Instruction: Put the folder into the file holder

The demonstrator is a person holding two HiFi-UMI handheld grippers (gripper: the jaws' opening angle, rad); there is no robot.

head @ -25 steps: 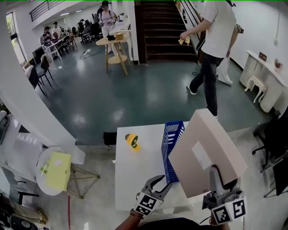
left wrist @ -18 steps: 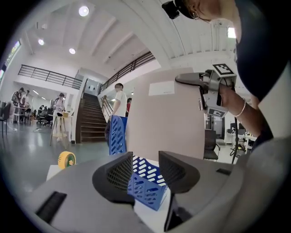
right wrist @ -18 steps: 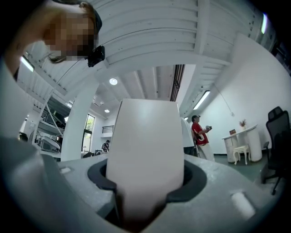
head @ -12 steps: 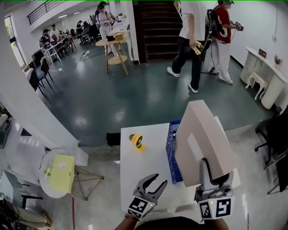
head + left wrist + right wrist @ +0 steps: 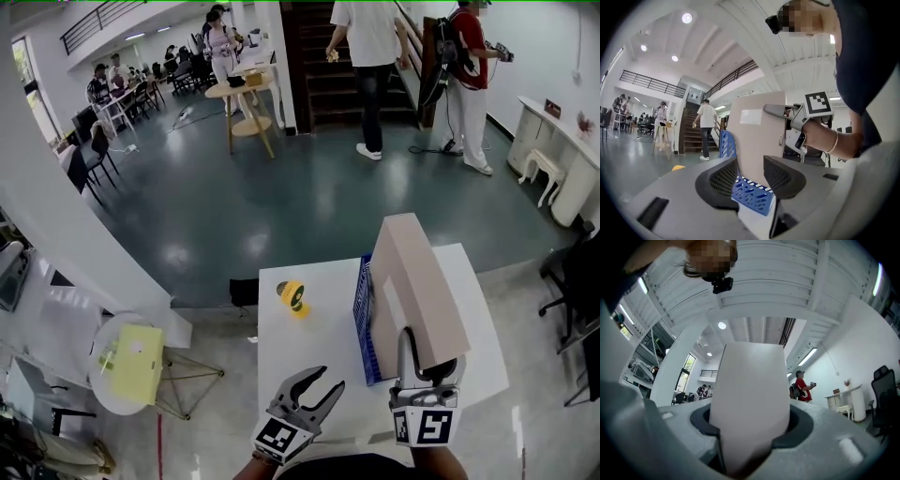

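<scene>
the right gripper (image 5: 427, 363) has its jaws shut tight on the low end of the folder (image 5: 415, 286). the folder stands tall and leans a bit over the right side of the white tabletop (image 5: 311, 345), right next to the blue file holder (image 5: 361, 319). i cannot tell if the two touch. the left gripper (image 5: 322, 384) is near the front edge, its jaws open and holding nothing. a yellow tape roll (image 5: 292, 295) sits near the far left corner.
</scene>
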